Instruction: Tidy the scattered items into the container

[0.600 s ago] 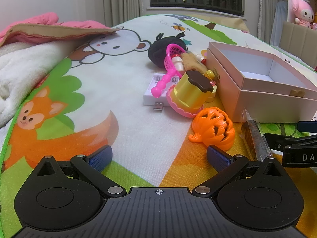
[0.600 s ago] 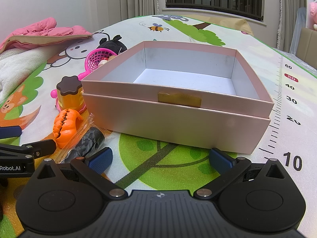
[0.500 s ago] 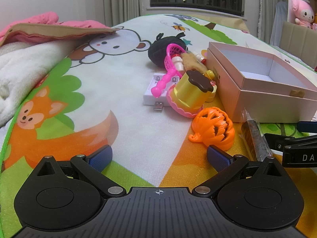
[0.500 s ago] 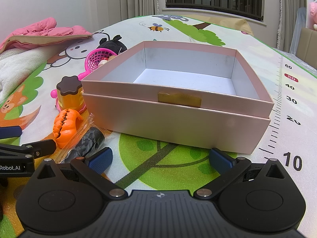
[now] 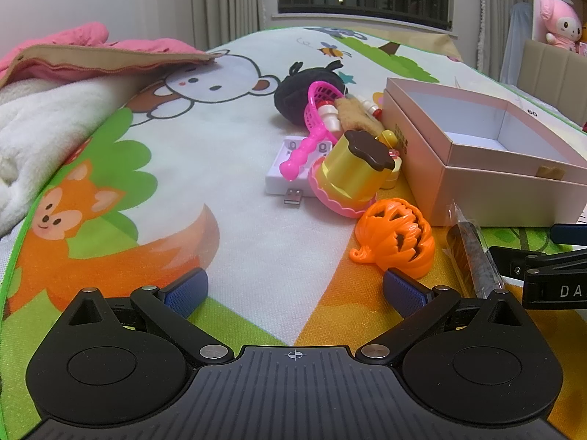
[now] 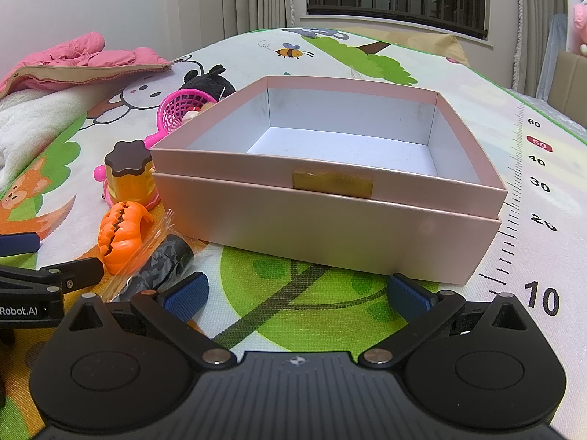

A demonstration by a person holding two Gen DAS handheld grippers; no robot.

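A pink box [image 6: 330, 216] [image 5: 488, 168] sits open on the play mat, with nothing inside it. Left of it lie scattered toys: an orange pumpkin [image 5: 398, 242] [image 6: 123, 231], a yellow pudding toy with a brown top [image 5: 352, 172] [image 6: 128, 174], a pink net scoop [image 5: 317, 113] [image 6: 179, 112], a white USB device [image 5: 290, 172], a black plush [image 5: 304, 91] and a dark roll in clear wrap [image 5: 475, 256] [image 6: 161, 260]. My left gripper [image 5: 295, 288] stands open short of the pumpkin. My right gripper [image 6: 297, 295] stands open before the box's front wall.
A pink jacket [image 5: 91, 55] and a white fleece blanket [image 5: 47, 124] lie at the mat's left edge. A pink plush toy [image 5: 561, 25] sits on a shelf at the far right. The cartoon mat [image 5: 220, 139] stretches bare to the left of the toys.
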